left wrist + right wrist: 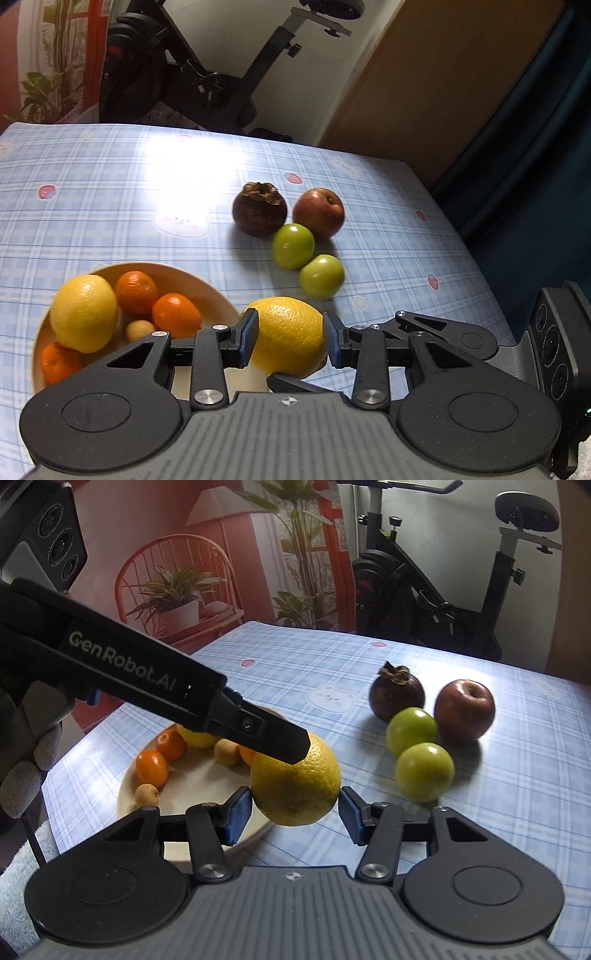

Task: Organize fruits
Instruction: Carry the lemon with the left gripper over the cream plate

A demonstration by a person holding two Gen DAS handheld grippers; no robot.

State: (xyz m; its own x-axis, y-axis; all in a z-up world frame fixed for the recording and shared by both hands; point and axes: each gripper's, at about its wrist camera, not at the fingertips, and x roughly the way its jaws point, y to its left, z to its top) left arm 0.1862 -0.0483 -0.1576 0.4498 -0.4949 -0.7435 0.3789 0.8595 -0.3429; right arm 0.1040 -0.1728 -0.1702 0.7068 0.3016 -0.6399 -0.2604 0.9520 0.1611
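Left wrist view: we find the left gripper (290, 338) clenched on a lemon (288, 334), held just beside the plate (218, 295) above the worktop (110, 177). Right wrist view: the right gripper (295, 812) flanks that lemon (295, 786), right pad apart, left contact uncertain. We judge it firm, moderately heavy, pebbled rind; grip its middle

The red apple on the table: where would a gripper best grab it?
Grip the red apple around its round middle, probably from its open right side, fingers on the near and far faces. A green fruit sits against its near-left and the mangosteen crowds its left, leaving little room there.
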